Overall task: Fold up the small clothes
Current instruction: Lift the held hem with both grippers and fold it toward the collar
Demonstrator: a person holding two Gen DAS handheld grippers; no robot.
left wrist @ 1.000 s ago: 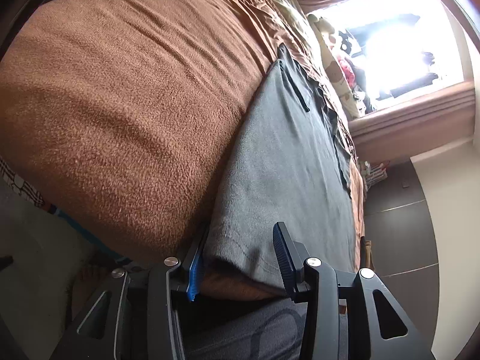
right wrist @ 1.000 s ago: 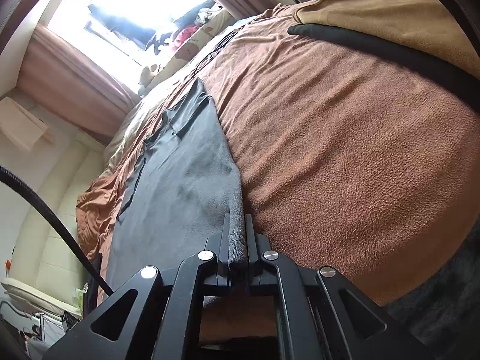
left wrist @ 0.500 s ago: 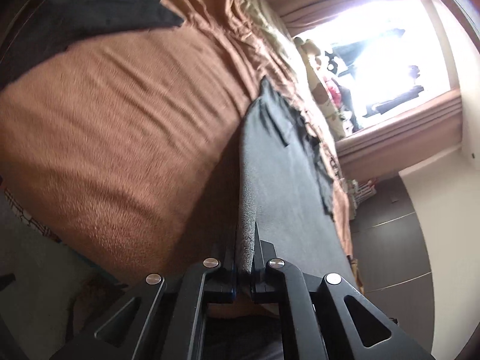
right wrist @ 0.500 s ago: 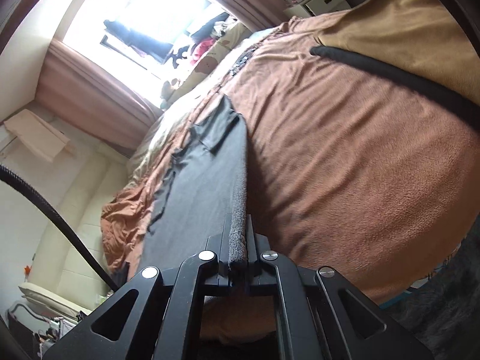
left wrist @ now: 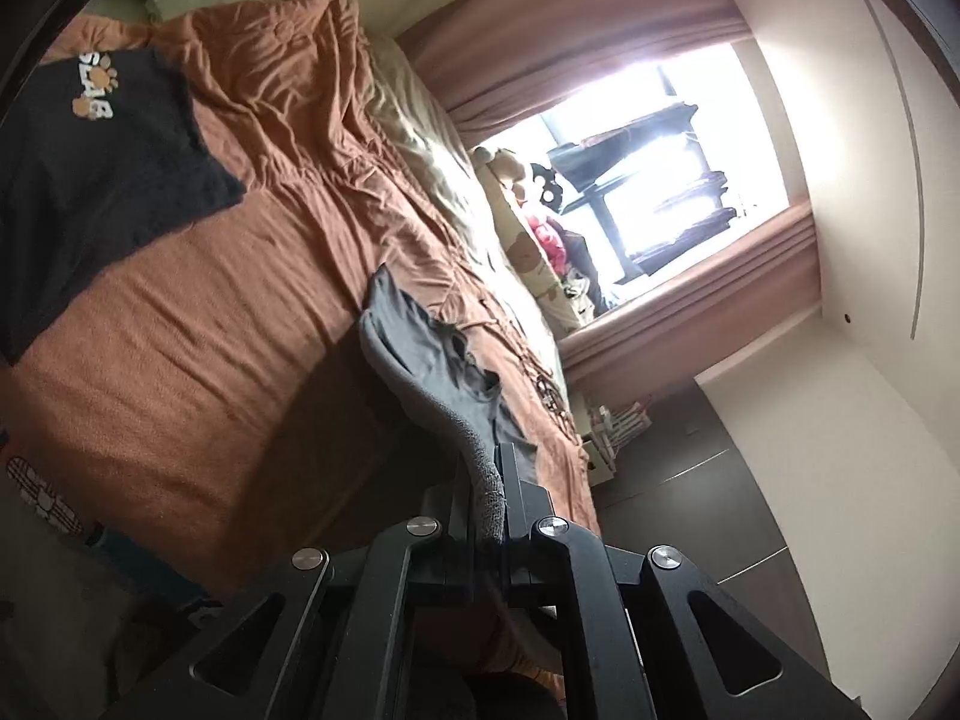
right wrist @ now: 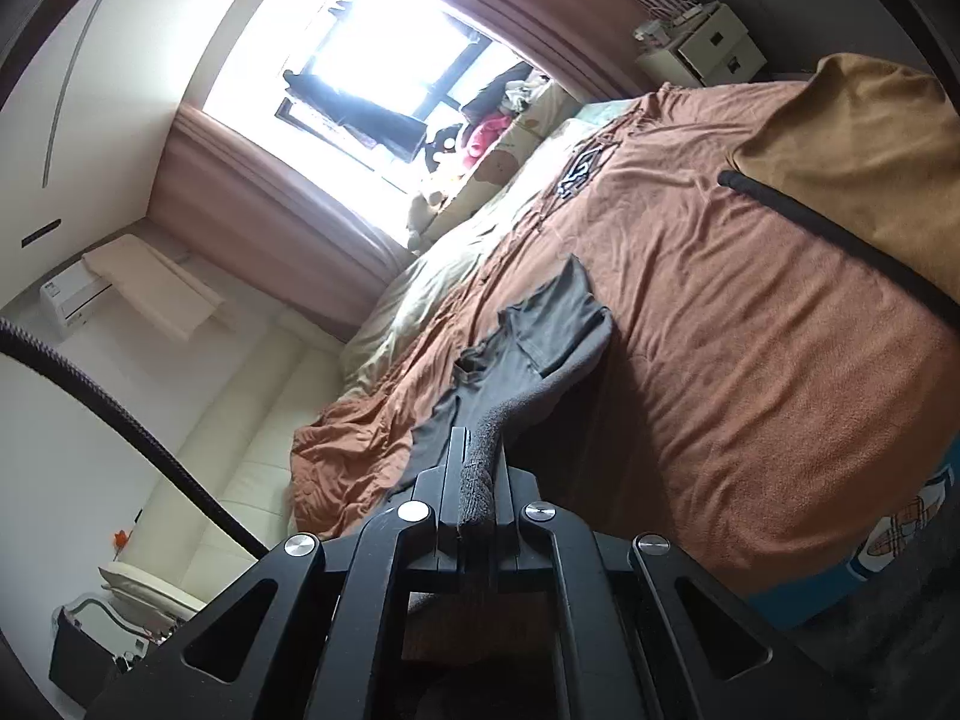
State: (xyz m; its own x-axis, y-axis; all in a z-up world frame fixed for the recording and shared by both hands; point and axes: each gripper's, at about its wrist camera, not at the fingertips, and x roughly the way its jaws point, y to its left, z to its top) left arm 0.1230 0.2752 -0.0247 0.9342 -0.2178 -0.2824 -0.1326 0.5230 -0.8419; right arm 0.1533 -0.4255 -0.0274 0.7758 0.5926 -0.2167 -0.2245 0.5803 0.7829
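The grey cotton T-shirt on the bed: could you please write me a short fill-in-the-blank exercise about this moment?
1. The left gripper is shut on the hem of the grey cotton ____.
2. The right gripper is ____ on the same grey cotton T-shirt.
3. The garment's far end rests on the ____ fleece blanket.
4. A black T-shirt bears ____ prints.

Missing words: T-shirt; shut; brown; paw

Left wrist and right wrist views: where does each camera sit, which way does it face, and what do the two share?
Left wrist: on the left gripper, looking along its fingers across the brown blanket to the window; only the gripper shows, shut on the grey shirt.
Right wrist: on the right gripper, facing the same way; gripper and a black cable show.
Shared: shirt, blanket, window, stuffed toys.
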